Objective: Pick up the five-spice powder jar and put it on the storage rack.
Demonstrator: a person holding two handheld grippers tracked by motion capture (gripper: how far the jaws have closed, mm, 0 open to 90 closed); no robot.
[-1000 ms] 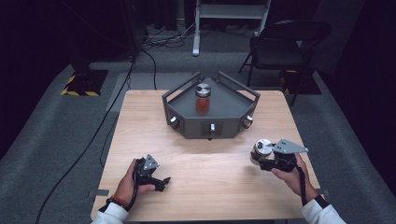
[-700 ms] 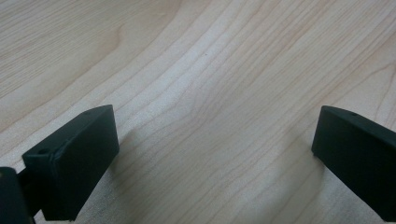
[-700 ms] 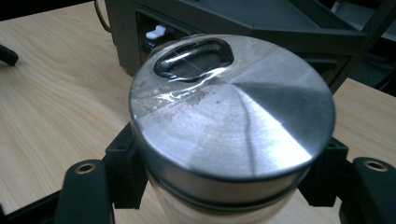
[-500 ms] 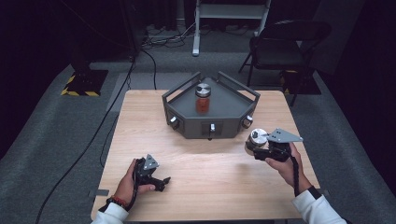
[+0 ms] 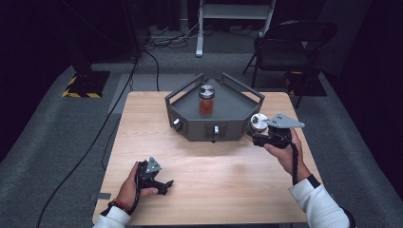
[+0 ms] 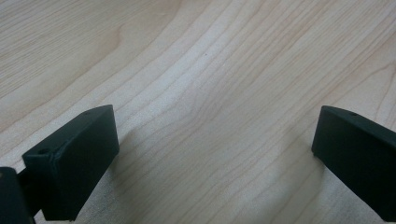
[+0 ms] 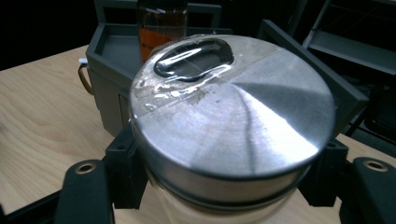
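Observation:
A glass jar with a silver lid (image 5: 259,122) is held just off the right front corner of the grey tray (image 5: 183,93), with my right gripper (image 5: 258,137) shut on it below the lid. In the right gripper view the lid (image 7: 233,121) sits between the jaws, and the tray (image 7: 112,51) stands behind it. A second jar (image 5: 206,100) with orange contents stands upright in the tray's middle. My left gripper (image 5: 164,184) rests on the wooden table (image 5: 142,123) near the front left. It is open over bare wood (image 6: 215,154).
The tray has raised rails and small knobs (image 5: 216,129) on its front faces. Beyond the table stand a black chair (image 5: 294,42) at the back right, a white stand (image 5: 235,19) and a striped base (image 5: 85,88) at the left. Cables lie on the floor.
My right gripper has carried the silver-lidded jar away from the table's right front area, up and toward the tray's right corner. The left gripper has stayed put.

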